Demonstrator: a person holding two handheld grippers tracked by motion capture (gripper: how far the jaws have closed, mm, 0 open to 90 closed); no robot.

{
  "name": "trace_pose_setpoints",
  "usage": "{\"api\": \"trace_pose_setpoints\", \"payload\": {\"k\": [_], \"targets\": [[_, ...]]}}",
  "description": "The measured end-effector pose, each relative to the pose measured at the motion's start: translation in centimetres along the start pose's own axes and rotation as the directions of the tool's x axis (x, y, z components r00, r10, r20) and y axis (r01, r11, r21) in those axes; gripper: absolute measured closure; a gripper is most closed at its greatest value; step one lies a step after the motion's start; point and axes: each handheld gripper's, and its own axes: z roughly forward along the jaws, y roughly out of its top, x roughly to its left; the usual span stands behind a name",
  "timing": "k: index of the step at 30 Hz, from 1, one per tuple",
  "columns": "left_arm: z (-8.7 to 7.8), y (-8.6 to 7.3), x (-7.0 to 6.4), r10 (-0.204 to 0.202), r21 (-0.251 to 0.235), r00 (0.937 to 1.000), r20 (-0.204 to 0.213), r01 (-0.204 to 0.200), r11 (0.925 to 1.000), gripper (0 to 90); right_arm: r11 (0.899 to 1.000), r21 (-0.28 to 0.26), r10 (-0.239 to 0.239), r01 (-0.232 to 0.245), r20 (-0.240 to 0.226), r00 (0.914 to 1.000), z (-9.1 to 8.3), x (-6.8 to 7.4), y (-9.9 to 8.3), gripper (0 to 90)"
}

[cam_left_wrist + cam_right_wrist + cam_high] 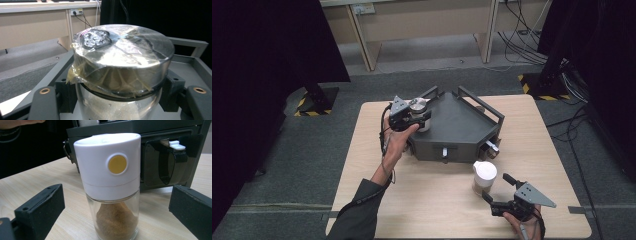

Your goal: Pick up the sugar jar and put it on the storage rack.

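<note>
The left tool [412,116] is clamped on a steel-lidded jar [122,75], holding it over the near-left corner of the grey tray [462,125]; so that jar looks nearly placed. The right tool [502,192] stands wide open, gripping nothing, its jaws either side of the white-capped jar [111,185] on the desk [422,200]; judging by this, that jar is yet to be picked up.

The tabletop [377,200] is pale wood grain. On it, the rack [462,127] is dark grey. The shaker [110,185] has a white cap with a round yellow button [117,164], clear glass below, and brown powder [116,218] inside. The jar [120,72] has a silvery lid [135,50] under yellowish clear tape. Both tools are black with grey plates. The floor [312,150] is grey carpet.
</note>
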Motion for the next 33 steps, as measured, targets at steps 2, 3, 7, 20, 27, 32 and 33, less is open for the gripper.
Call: {"api": "trace_pose_setpoints", "payload": {"k": [2, 3, 7, 20, 27, 32, 33], "targets": [[0.2, -0.1, 0.1, 0.0, 0.002, 1.0, -0.005, 0.0, 1.0, 31.0, 1.0, 0.0, 0.0, 0.0, 0.0, 1.0, 0.0, 0.0, 0.0, 0.6], [0.2, -0.1, 0.1, 0.002, 0.005, 1.0, -0.007, -0.002, 1.0, 31.0, 1.0, 0.001, -0.001, 0.001, 0.0, 1.0, 0.0, 0.0, 0.0, 0.6], [0.4, -0.4, 0.2, -0.002, 0.007, 0.9999, -0.011, 0.002, 1.0, 31.0, 1.0, 0.001, 0.001, -0.001, -0.002, 1.0, 0.0, 0.0, 0.0, 0.6], [0.7, -1.1, 0.3, 0.011, -0.002, 0.9997, -0.023, -0.011, 0.9999, 30.9, 1.0, 0.001, 0.001, -0.001, -0.004, 1.0, 0.0, 0.0, 0.0, 0.6], [0.7, -1.3, 0.1, 0.0, -0.018, 0.9999, -0.015, -0.001, 0.9998, 17.2, 1.0, 0.001, -0.001, 0.001, -0.006, 1.0, 0.1, 0.0, 0.0, 0.6], [0.3, -1.2, -0.1, -0.031, -0.031, 0.9993, -0.019, 0.03, 0.9991, 4.5, 1.0, 0.001, 0.0, 0.0, -0.006, 1.0, 0.1, 0.0, 0.0, 0.6], [0.3, -1.2, -0.1, -0.032, -0.033, 0.9993, -0.02, 0.031, 0.999, 3.8, 1.0, 0.001, -0.001, 0.001, -0.006, 1.0, 0.1, 0.0, 0.0, 0.6]]}}
